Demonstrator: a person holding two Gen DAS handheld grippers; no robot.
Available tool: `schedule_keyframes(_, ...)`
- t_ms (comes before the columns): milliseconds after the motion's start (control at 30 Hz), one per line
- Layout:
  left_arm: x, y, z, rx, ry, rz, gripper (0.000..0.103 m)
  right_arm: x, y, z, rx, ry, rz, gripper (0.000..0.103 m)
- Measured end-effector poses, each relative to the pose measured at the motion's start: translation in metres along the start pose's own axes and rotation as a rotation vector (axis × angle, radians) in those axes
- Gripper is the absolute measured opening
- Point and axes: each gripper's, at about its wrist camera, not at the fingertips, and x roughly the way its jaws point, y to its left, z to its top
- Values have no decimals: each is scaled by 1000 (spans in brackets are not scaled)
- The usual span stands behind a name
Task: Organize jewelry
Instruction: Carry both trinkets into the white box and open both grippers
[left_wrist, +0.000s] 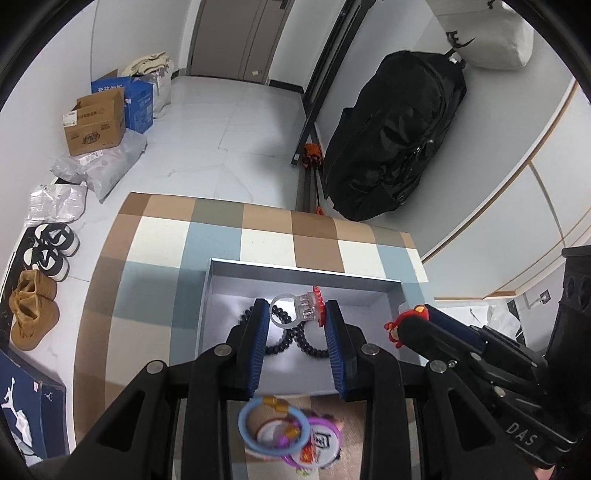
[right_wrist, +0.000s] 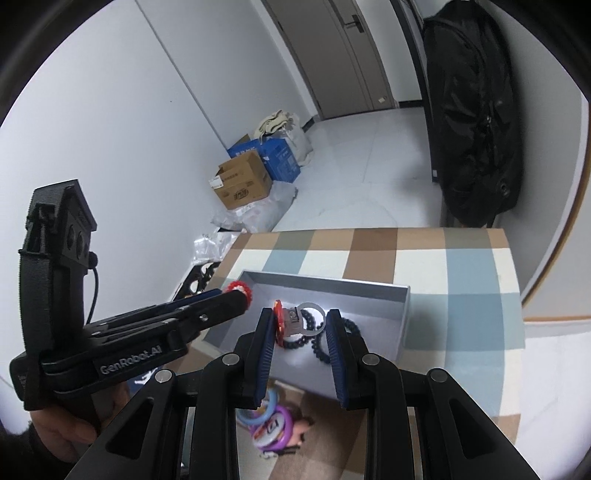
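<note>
Both tongs hover over the grey box (left_wrist: 221, 295) on the checkered counter (left_wrist: 166, 236). The left tongs (left_wrist: 297, 317) pinch a clear ring with a red flower (left_wrist: 303, 308); the right tongs (right_wrist: 301, 323) pinch a similar ring (right_wrist: 291, 321). Judging by this, the step is dropping rings in; next, lower and release beside the black bead bracelet (left_wrist: 310, 347).

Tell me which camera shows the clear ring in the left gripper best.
The left wrist view: the clear ring sits whole between the left gripper's fingers, band and red top both visible. The right wrist view shows only its red-and-white top poking past those fingers, the band hidden.
</note>
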Motion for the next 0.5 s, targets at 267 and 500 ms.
schedule_keyframes(267, 22, 9, 4, -32, 61, -29, 25, 23, -11, 8, 30, 49, 4, 27)
schedule_keyframes(500, 29, 10, 6, -37, 78, -35, 25, 36, -22, 9, 69, 86, 4, 27)
